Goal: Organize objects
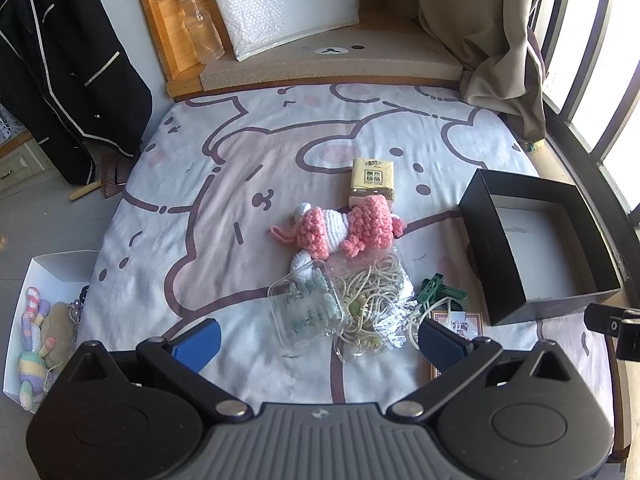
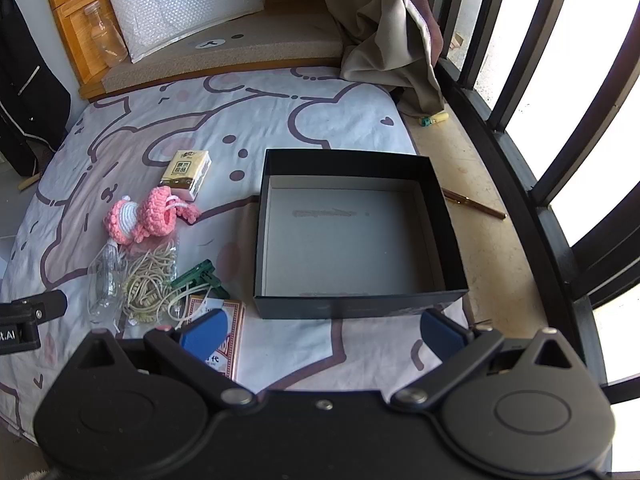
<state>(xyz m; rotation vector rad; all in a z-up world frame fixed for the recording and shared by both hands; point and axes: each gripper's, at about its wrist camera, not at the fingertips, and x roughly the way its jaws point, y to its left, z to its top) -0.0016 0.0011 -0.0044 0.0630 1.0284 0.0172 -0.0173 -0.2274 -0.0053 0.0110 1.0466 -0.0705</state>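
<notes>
Clutter sits in one loose pile on the bed sheet (image 1: 240,184), left of one black box (image 2: 360,304) that stands open-topped with nothing inside it. Counted, the pile holds one pink and white crochet doll (image 1: 340,228), one yellow tissue pack (image 1: 372,180) touching the doll's far side, one clear plastic case (image 1: 308,308), one bag of beige cord (image 1: 372,292) just beside the case, one green clothes peg (image 1: 436,288) and one deck of playing cards (image 2: 232,320) nearest the cameras, partly hidden behind a finger.

The left gripper (image 1: 316,340) hangs over the near edge of the pile with its two blue fingers spread wide, nothing between them. The right gripper (image 2: 320,332) points down at the near wall of the box, its two fingers equally wide apart and holding nothing.

Beyond the bed lie one bubble mailer (image 1: 280,4) on a tan cushion (image 1: 360,64) and one clear bottle (image 1: 200,28) beside it. One white box (image 1: 52,272) on the floor to the left holds several soft toys. One pen (image 2: 472,202) lies on the sill right of the black box.
</notes>
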